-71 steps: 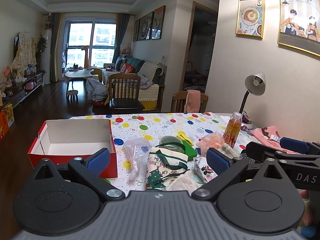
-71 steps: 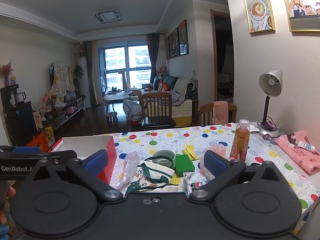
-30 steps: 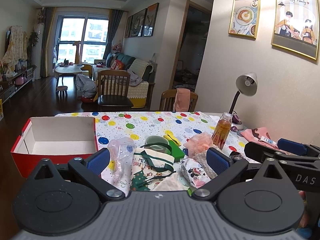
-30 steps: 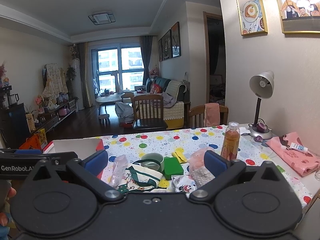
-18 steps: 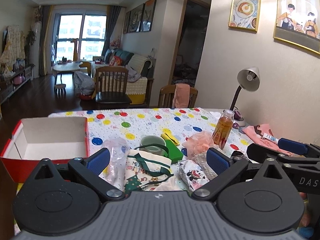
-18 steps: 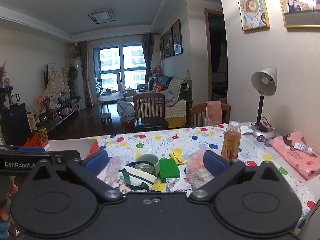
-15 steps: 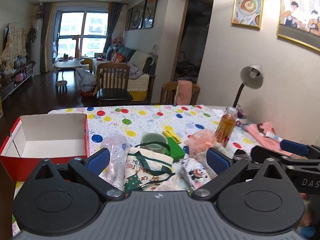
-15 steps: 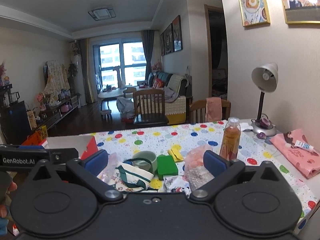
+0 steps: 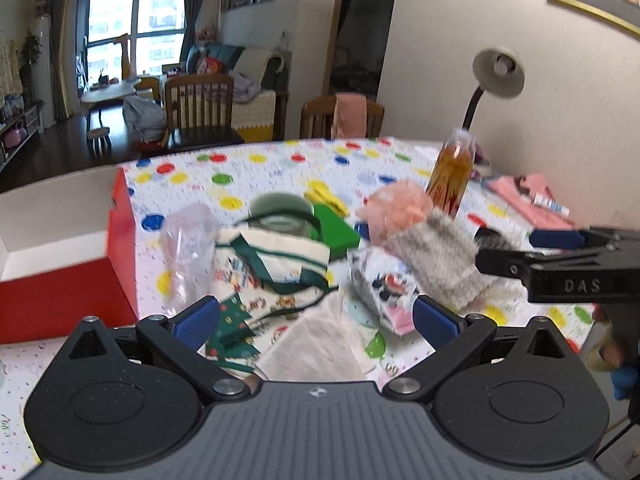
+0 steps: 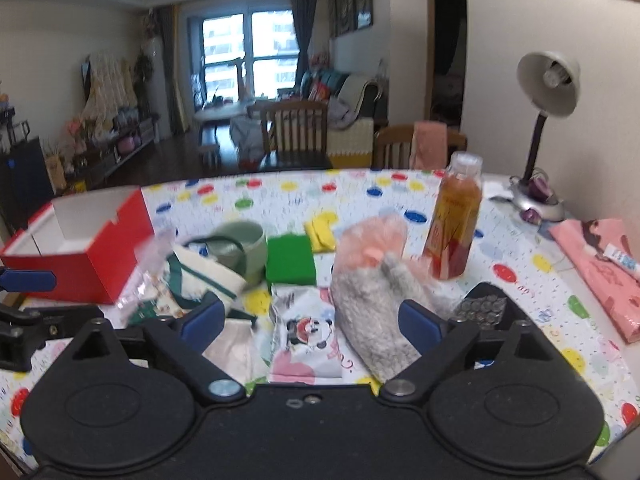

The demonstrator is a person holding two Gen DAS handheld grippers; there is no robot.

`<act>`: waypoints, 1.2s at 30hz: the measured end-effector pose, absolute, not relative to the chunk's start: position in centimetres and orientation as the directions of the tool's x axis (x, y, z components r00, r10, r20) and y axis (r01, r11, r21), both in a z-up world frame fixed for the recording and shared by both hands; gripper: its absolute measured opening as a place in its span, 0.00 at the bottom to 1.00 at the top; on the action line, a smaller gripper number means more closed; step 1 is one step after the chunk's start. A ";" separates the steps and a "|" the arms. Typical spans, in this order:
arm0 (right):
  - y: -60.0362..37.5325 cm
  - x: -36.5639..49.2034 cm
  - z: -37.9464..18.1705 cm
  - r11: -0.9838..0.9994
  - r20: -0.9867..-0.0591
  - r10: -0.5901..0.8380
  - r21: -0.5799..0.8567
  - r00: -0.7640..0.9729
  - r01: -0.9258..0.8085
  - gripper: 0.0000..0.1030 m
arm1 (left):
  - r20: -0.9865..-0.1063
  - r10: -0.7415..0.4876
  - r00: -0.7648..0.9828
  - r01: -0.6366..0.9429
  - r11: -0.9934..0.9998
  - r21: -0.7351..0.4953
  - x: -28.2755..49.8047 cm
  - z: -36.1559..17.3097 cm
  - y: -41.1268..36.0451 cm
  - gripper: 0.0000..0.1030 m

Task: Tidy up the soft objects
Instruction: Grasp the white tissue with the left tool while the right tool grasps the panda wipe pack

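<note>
While both grippers angle down toward a pile of soft things on a polka-dot table (image 10: 360, 188), neither holds anything. Nearest, the left gripper (image 9: 316, 318) has its jaws wide apart over a white cloth (image 9: 320, 344) and a Christmas-print bag (image 9: 264, 276). The right gripper (image 10: 310, 320) is also spread, its jaws having just been closing a little, with a panda-print pouch (image 10: 306, 336) and a grey fuzzy pouch (image 10: 372, 304) lying between them, untouched as far as can be seen.

Judging by this, the step in hand is the approach for a first pick. The next move calls for settling over one soft thing and closing on it.

Just behind lie one clear plastic bag (image 9: 186, 240), one green cup (image 10: 244, 242), one green block (image 10: 290, 264), one yellow cloth (image 10: 320, 232) and one pink puff (image 10: 372, 240). Farther right stands one bottle (image 10: 456, 224). At the far left sits one open red box (image 10: 80, 248), likely the destination. One lamp (image 10: 546, 80) stands at the back right.
</note>
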State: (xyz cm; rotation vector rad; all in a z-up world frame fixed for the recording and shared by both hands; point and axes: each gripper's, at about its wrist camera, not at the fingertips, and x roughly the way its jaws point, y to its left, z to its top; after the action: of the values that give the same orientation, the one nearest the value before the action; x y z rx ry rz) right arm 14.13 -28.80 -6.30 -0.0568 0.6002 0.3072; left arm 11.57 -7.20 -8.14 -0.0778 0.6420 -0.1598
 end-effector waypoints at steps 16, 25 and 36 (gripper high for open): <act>-27.3 22.5 -13.9 0.904 -0.735 0.329 0.063 0.594 -0.423 0.86 | -0.703 -0.086 0.706 0.181 0.982 0.061 16.7 -16.2 -11.9 1.00; -26.2 24.9 -16.2 0.907 -0.768 0.303 0.052 0.564 -0.417 0.82 | -0.718 -0.042 0.694 0.204 0.969 0.140 18.2 -18.3 -13.7 1.00; -25.4 25.3 -17.7 0.898 -0.784 0.277 0.006 0.555 -0.440 0.75 | -0.717 0.032 0.696 0.184 0.958 0.221 18.7 -19.7 -15.0 0.72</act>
State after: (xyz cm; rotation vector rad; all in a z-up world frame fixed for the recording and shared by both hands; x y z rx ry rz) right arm 25.29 -25.37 -17.73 -0.2000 0.8871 0.4264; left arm 18.71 -15.01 -19.69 0.2866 0.7993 -0.0859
